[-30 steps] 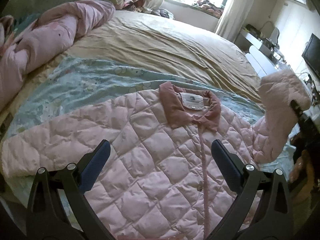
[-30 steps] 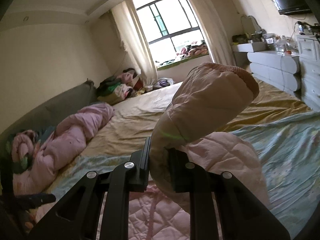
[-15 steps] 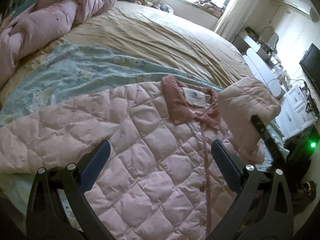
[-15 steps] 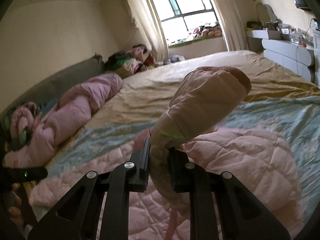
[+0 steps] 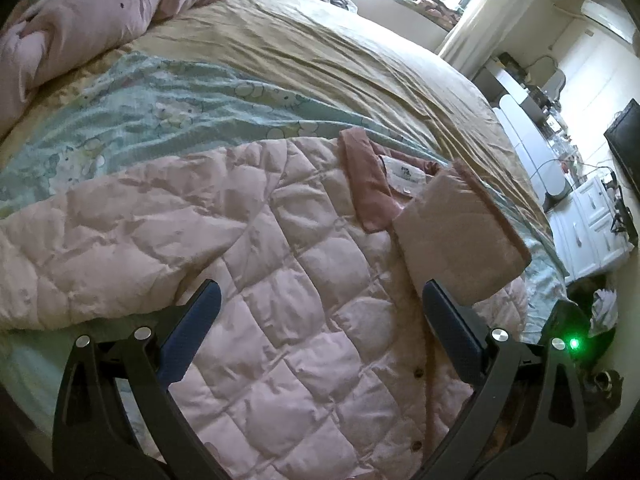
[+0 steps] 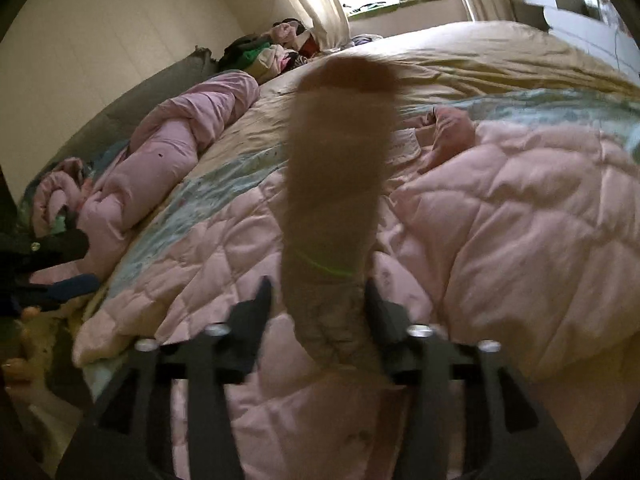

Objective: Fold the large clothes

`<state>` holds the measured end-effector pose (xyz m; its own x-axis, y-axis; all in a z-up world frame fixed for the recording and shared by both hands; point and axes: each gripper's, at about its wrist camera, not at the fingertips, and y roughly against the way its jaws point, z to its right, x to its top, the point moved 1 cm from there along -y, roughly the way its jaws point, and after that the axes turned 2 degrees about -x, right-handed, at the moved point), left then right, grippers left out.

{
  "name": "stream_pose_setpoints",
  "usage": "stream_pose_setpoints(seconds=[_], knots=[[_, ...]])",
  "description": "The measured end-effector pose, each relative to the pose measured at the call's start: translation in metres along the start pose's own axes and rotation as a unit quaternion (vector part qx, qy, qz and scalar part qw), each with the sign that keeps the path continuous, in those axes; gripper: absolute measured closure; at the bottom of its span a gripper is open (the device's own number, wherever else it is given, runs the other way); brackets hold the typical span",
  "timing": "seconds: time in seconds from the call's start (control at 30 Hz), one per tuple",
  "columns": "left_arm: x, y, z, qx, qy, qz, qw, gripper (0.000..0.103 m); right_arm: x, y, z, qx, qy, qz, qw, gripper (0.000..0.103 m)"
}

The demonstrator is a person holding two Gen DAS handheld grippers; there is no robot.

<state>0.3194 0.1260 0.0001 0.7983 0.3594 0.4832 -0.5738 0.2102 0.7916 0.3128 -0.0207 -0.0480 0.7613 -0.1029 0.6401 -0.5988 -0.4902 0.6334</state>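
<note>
A pink quilted jacket (image 5: 312, 288) lies face up on the bed, its darker pink collar (image 5: 366, 184) toward the window. My left gripper (image 5: 320, 312) is open and empty, hovering over the jacket's chest. My right gripper (image 6: 320, 300) has its jaws parted around the jacket's right sleeve (image 6: 336, 184), which still stands between the fingers, blurred. In the left wrist view that sleeve (image 5: 460, 236) hangs over the jacket's right shoulder beside the collar. The left sleeve (image 5: 100, 248) lies spread out to the left.
A rolled pink duvet (image 5: 80, 32) lies at the bed's head. A tan sheet (image 5: 340, 60) and a pale blue printed sheet (image 5: 160, 116) cover the bed. White drawers (image 5: 592, 232) and a TV (image 5: 628, 136) stand to the right. Piled clothes (image 6: 276, 48) sit by the window.
My right gripper has carried the sleeve leftward over the jacket's body and lowered it, and its jaws have spread wider around it. My left gripper has shifted slightly closer to the jacket.
</note>
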Motion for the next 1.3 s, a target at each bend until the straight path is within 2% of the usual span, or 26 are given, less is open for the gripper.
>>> stream_pose_setpoints(seconds=[0.07,0.17,0.27,0.4,0.67,0.77,0.87,0.97,1.0,1.07,1.13,1.2,1.3], knots=[[0.0,-0.001,-0.001,-0.005,0.001,0.0,1.0,0.008,-0.002,0.009,-0.001,0.007,-0.013,0.012,1.0,0.034],[0.001,-0.002,-0.007,-0.023,0.019,-0.003,0.9996,0.008,-0.007,0.015,-0.006,0.038,-0.017,0.01,0.999,0.033],[0.001,-0.004,-0.012,-0.035,0.037,-0.005,0.9987,0.008,-0.011,0.012,-0.012,0.045,-0.005,-0.013,0.999,0.033],[-0.003,-0.013,-0.015,-0.033,0.039,-0.015,0.9986,0.008,-0.018,0.006,-0.014,0.051,-0.005,-0.049,0.997,0.033],[-0.021,-0.06,-0.017,-0.086,0.065,-0.066,0.992,0.008,-0.016,0.044,0.01,0.027,-0.035,-0.022,0.999,0.033],[-0.028,-0.081,-0.013,-0.079,0.057,-0.077,0.9923,0.011,-0.014,0.062,0.025,0.005,-0.045,-0.005,0.999,0.033],[-0.034,-0.095,-0.006,-0.071,0.045,-0.087,0.9926,0.039,-0.015,0.079,0.042,-0.013,-0.057,0.008,0.998,0.033],[-0.038,-0.099,0.003,-0.023,-0.001,-0.073,0.9971,0.072,-0.018,0.093,0.061,-0.035,-0.074,0.017,0.997,0.033],[-0.038,-0.098,0.005,-0.012,-0.017,-0.064,0.9977,0.101,-0.018,0.097,0.067,-0.04,-0.077,0.019,0.996,0.033],[-0.037,-0.088,0.005,-0.016,-0.029,-0.05,0.9982,0.101,-0.021,0.105,0.08,-0.055,-0.086,0.024,0.994,0.033],[-0.03,-0.066,0.006,-0.02,-0.038,-0.014,0.999,0.101,-0.021,0.114,0.09,-0.071,-0.091,0.032,0.993,0.033],[-0.025,-0.051,0.008,-0.003,-0.061,0.012,0.998,0.1,-0.019,0.12,0.099,-0.091,-0.096,0.042,0.99,0.033],[-0.025,-0.06,-0.002,0.026,-0.067,-0.002,0.9974,0.1,-0.015,0.126,0.117,-0.133,-0.107,0.05,0.984,0.033]])
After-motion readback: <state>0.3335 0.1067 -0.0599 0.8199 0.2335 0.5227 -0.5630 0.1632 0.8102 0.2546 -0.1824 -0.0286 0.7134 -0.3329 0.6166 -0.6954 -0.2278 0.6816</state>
